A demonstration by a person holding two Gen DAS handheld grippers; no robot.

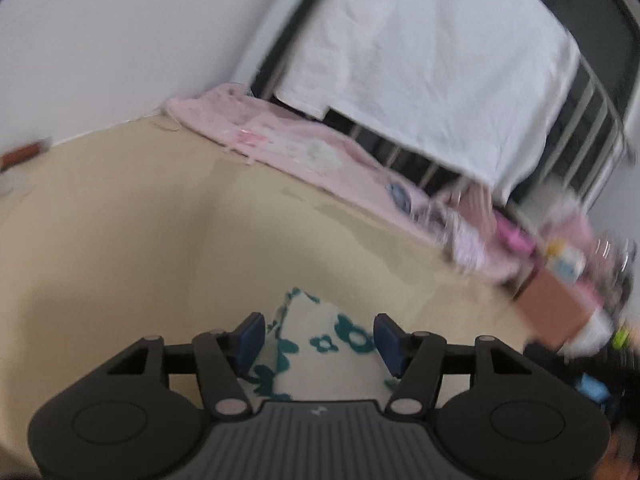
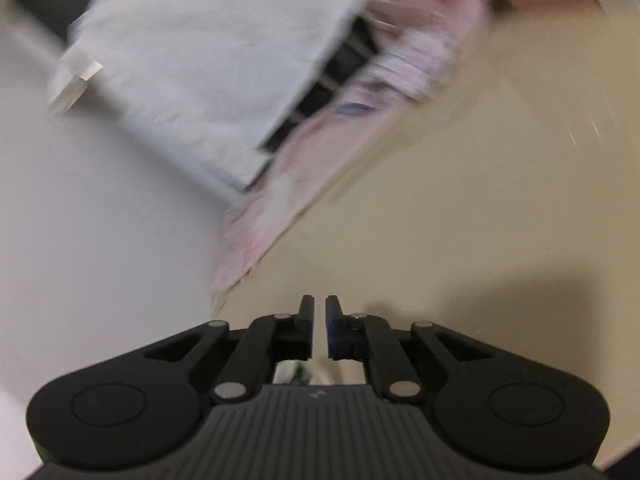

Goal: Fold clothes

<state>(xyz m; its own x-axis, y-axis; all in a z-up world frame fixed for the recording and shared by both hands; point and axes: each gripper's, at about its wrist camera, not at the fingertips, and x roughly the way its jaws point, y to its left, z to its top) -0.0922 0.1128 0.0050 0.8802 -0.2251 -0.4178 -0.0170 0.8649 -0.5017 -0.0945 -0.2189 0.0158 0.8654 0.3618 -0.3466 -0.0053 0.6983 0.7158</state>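
In the left wrist view a white cloth with teal flower print [image 1: 320, 344] lies on the beige surface [image 1: 160, 240] right under my left gripper [image 1: 318, 340]. That gripper is open, its blue pads on either side of the cloth's near part. In the right wrist view my right gripper [image 2: 319, 328] has its jaws nearly together with a thin gap and nothing visible between the tips. A small bit of the printed cloth [image 2: 298, 376] shows beneath the gripper body. Whether it is held cannot be told. The view is blurred.
A pink blanket [image 1: 288, 144] lies along the far edge of the beige surface. Behind it a white sheet [image 1: 420, 60] hangs over a dark railed frame. A brown box [image 1: 552, 308] and small clutter sit at the right. A pale wall [image 1: 100, 40] is at the left.
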